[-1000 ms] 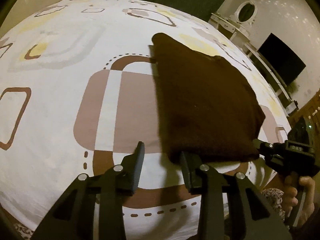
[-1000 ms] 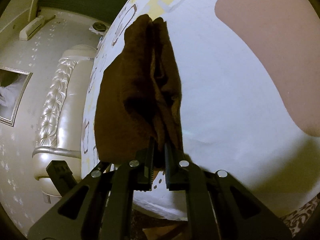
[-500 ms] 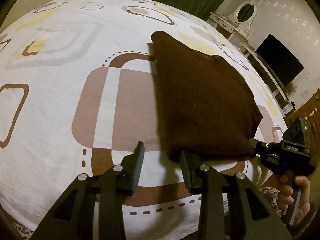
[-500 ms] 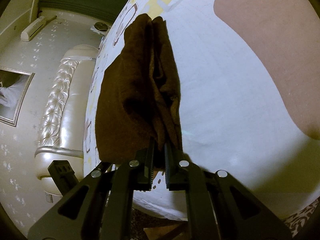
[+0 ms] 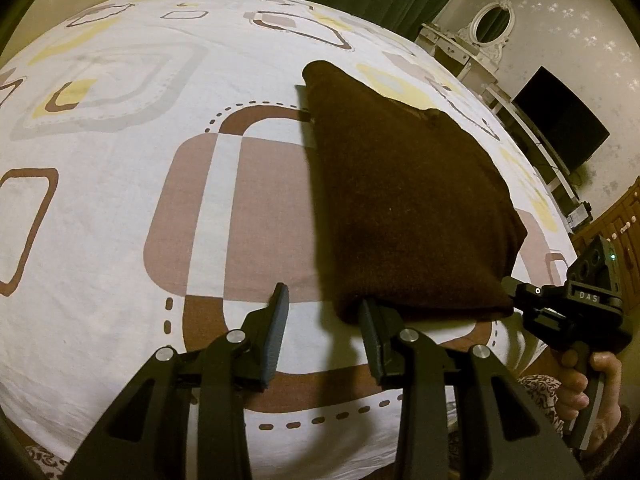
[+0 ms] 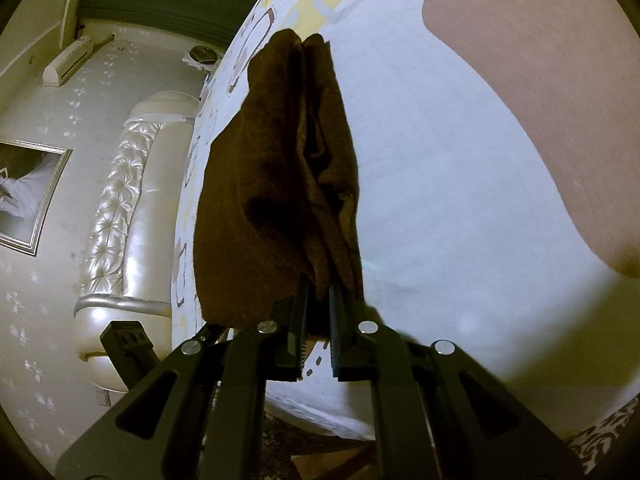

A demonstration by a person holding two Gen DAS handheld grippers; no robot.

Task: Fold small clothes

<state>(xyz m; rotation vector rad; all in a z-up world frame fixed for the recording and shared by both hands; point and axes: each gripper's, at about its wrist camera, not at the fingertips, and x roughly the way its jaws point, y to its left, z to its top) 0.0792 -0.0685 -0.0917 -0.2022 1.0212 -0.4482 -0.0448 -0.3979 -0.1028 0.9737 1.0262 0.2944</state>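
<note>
A dark brown folded cloth (image 5: 404, 208) is held up off the bed, its far corner low near the sheet. My right gripper (image 6: 318, 300) is shut on the cloth's (image 6: 276, 184) near right corner; layered edges hang between its jaws. It also shows in the left wrist view (image 5: 520, 300) at the cloth's right corner, held by a hand. My left gripper (image 5: 322, 320) is open; its right finger (image 5: 370, 332) touches the cloth's near left corner, its left finger (image 5: 276, 328) stands free over the sheet.
The bed sheet (image 5: 120, 220) is white with brown and yellow squares; its near edge lies just below the grippers. A dresser with mirror (image 5: 488, 28) and a dark TV (image 5: 560, 120) stand at the right. A padded headboard (image 6: 132, 200) shows in the right wrist view.
Almost nothing has moved; the view of the cloth shifts slightly. The left gripper stays open and the right stays shut on the cloth.
</note>
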